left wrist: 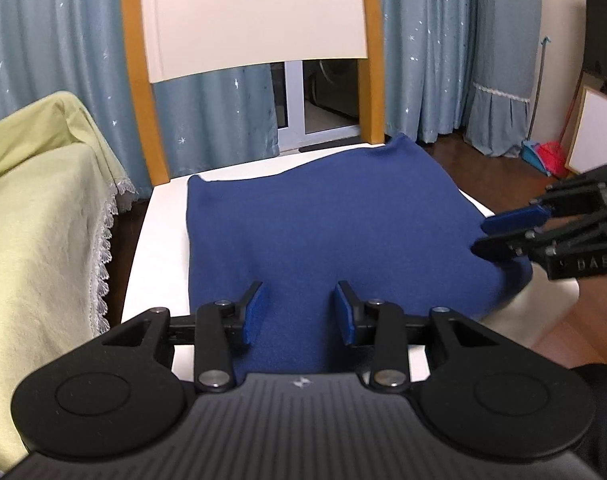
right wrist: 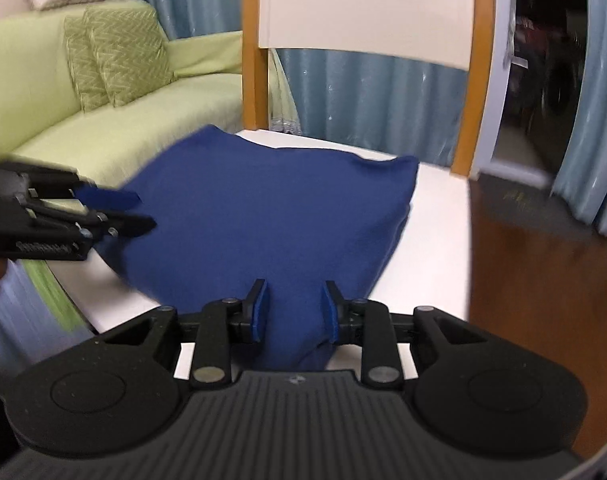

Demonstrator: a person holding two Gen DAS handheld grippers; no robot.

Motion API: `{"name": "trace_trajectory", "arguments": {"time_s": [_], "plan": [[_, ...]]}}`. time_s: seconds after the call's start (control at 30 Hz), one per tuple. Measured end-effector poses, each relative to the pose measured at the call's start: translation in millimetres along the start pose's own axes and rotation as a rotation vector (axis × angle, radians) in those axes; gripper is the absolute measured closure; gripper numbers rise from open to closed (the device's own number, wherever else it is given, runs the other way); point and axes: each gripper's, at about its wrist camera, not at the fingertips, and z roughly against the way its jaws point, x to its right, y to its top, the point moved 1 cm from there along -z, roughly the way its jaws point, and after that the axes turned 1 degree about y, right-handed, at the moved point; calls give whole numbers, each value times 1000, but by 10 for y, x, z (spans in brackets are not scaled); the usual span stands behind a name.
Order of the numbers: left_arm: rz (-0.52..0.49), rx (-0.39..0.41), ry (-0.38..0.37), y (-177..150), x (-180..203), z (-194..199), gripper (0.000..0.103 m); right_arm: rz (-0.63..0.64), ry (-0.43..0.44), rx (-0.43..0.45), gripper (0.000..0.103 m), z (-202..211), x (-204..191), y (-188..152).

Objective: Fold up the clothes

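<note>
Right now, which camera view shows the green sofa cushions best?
The right wrist view: both patterned cushions stand in full sight on the sofa. The left wrist view shows only a covered sofa end, no cushions.

A: State the furniture.
B: Chair back [left wrist: 255, 20], cream panel, wooden posts; green sofa [right wrist: 115, 120] with cushions [right wrist: 115, 56].
A: Surroundings?
B: Blue-grey curtains [left wrist: 431, 48]; dark wooden floor [right wrist: 523, 272].
</note>
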Motion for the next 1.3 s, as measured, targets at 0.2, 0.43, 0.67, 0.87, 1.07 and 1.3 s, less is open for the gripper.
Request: {"name": "trace_trajectory", "arguments": {"time_s": [0.2, 0.43, 0.67, 0.87, 1.07, 1.3], "plan": [[36, 2, -9, 12, 32, 319, 54, -18, 0, 19, 55, 277, -44, 90], [122, -29, 54, -277, 278, 909, 13, -93, 14, 26, 20, 982, -256, -289], [271, -35, 113, -509, 387, 1216, 1, -111, -102, 37, 1, 1425, -452, -628], [316, -82, 137, -552, 477, 1304, 1, -123, -123, 58, 1, 1544, -516, -718], [249, -112, 160, -544, 594, 1369, 1, -148, -144, 63, 1, 1577, -528, -721], [239, -107, 191, -545, 632, 1461, 1, -143, -114, 52, 1, 1564, -606, -729]]}}
